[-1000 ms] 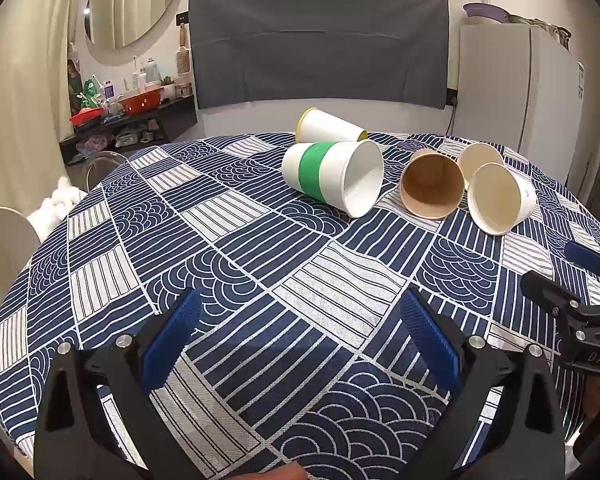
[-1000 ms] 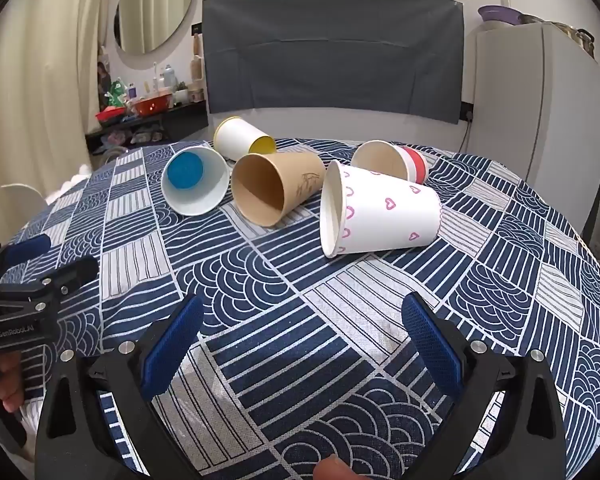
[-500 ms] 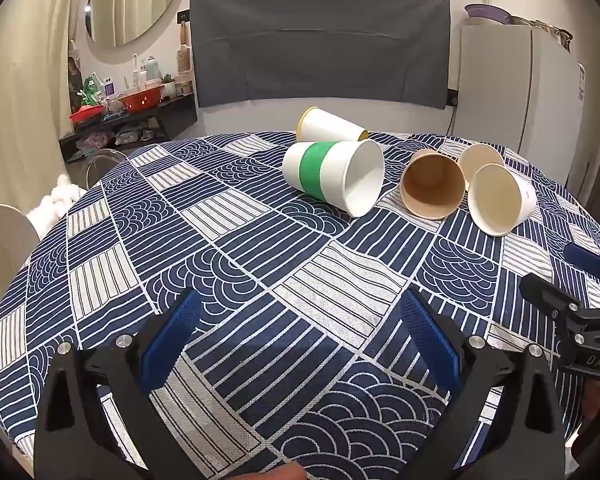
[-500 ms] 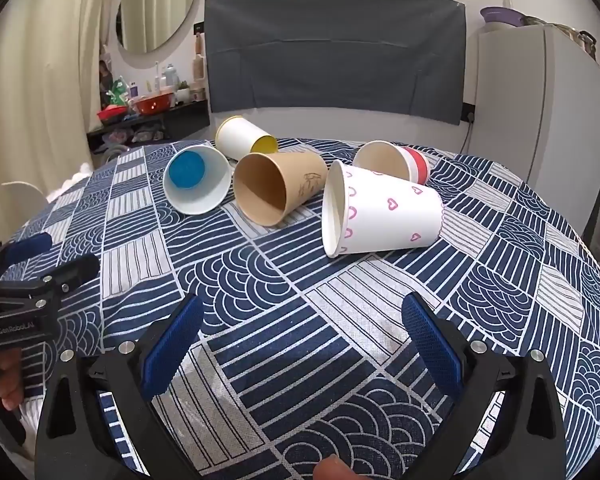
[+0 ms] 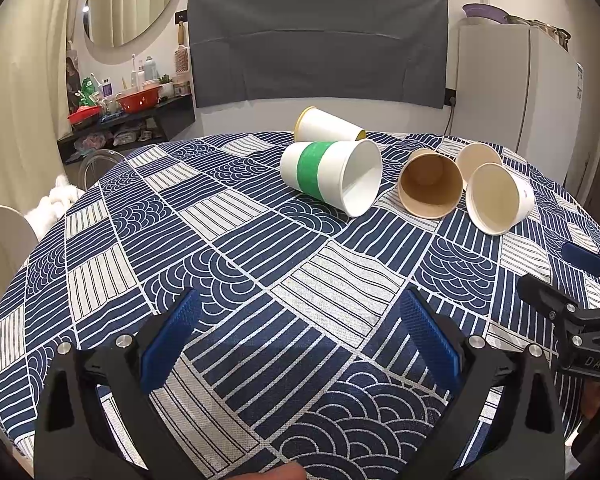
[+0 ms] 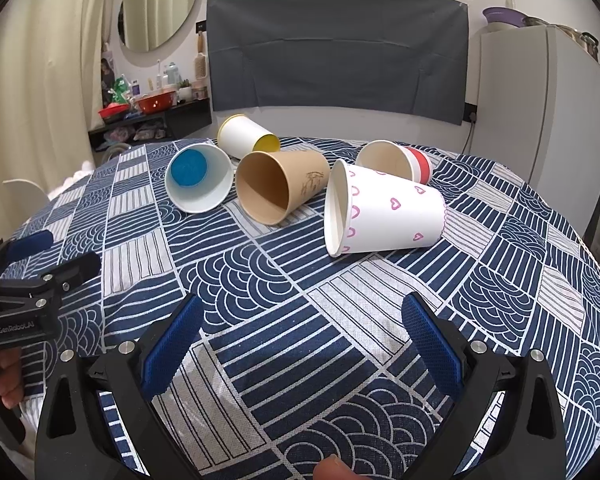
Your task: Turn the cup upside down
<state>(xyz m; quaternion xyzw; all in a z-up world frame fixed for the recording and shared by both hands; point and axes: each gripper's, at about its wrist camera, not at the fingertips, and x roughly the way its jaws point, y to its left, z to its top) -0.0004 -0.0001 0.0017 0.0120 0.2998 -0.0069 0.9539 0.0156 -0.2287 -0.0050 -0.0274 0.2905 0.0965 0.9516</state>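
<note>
Several paper cups lie on their sides on the patterned tablecloth. In the left wrist view: a white cup with a green band, a yellow-rimmed white cup behind it, a brown cup and two white cups to the right. In the right wrist view: a white cup with pink hearts, the brown cup, a blue-bottomed white cup, the yellow cup and a red-banded cup. My left gripper and right gripper are open, empty, well short of the cups.
The round table carries a blue and white cloth and drops off at left and right. A white fridge stands at back right, a cluttered shelf at back left. A chair back is at the left.
</note>
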